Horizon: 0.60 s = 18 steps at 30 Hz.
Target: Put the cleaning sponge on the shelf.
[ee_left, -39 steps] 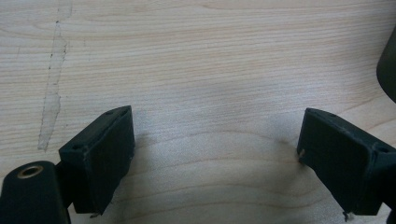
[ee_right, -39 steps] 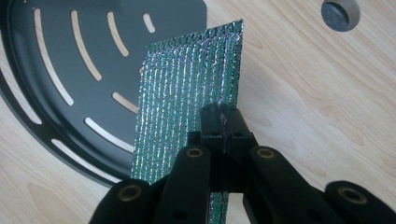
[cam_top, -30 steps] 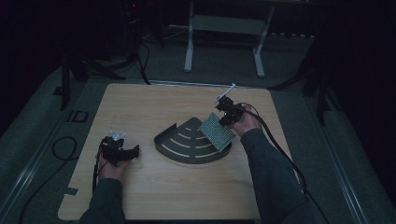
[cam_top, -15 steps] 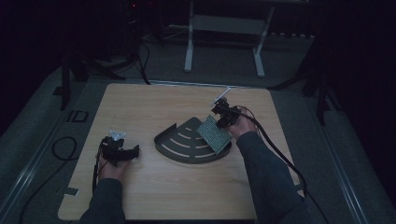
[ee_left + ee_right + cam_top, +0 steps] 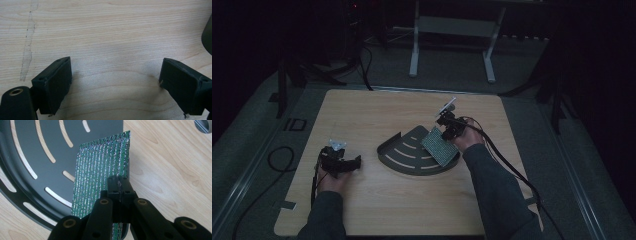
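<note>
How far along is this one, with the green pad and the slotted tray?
Done: right gripper is shut on the green scouring pad. In hand: pad held over the dark slotted tray, apparently not laid flat. Left: likely setting it down and releasing. Left gripper sits open on the table.

Quick count: one light wooden table (image 5: pixel 377 210), one dark metal fan-shaped tray with curved slots (image 5: pixel 404 152), and one green sparkly mesh pad (image 5: pixel 439 146). Two black two-jaw grippers, a left one (image 5: pixel 357 162) and a right one (image 5: pixel 443 131), each with one trailing cable. Two forearms in grey sleeves. One white-legged frame (image 5: pixel 452 27) stands behind the table.
</note>
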Motion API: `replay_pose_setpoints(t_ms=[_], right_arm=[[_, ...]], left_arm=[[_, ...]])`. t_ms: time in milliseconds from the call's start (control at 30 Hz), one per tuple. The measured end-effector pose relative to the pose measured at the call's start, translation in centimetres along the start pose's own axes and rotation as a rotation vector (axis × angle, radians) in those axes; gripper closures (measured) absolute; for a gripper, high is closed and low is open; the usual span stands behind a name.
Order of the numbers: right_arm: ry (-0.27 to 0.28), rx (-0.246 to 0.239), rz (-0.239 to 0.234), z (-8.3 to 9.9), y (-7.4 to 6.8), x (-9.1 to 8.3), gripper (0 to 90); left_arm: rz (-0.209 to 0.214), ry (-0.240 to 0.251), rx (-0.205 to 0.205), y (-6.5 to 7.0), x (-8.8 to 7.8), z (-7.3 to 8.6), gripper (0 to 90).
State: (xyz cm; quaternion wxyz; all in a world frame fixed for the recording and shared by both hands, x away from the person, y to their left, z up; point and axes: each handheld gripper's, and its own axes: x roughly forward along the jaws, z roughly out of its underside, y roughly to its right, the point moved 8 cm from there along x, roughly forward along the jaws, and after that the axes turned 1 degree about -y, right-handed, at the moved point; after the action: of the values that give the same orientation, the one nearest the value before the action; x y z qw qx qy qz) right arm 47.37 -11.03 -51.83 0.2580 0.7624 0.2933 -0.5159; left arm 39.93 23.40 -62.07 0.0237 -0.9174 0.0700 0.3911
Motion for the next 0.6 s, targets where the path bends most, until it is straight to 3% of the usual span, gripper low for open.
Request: replay_pose_setpoints(t_ms=[600], right_arm=[[-0.022, 0.003, 0.003, 0.78, 0.08, 0.80, 89.5]], left_arm=[[0.000, 0.000, 0.000, 0.00, 0.00, 0.00, 11.5]])
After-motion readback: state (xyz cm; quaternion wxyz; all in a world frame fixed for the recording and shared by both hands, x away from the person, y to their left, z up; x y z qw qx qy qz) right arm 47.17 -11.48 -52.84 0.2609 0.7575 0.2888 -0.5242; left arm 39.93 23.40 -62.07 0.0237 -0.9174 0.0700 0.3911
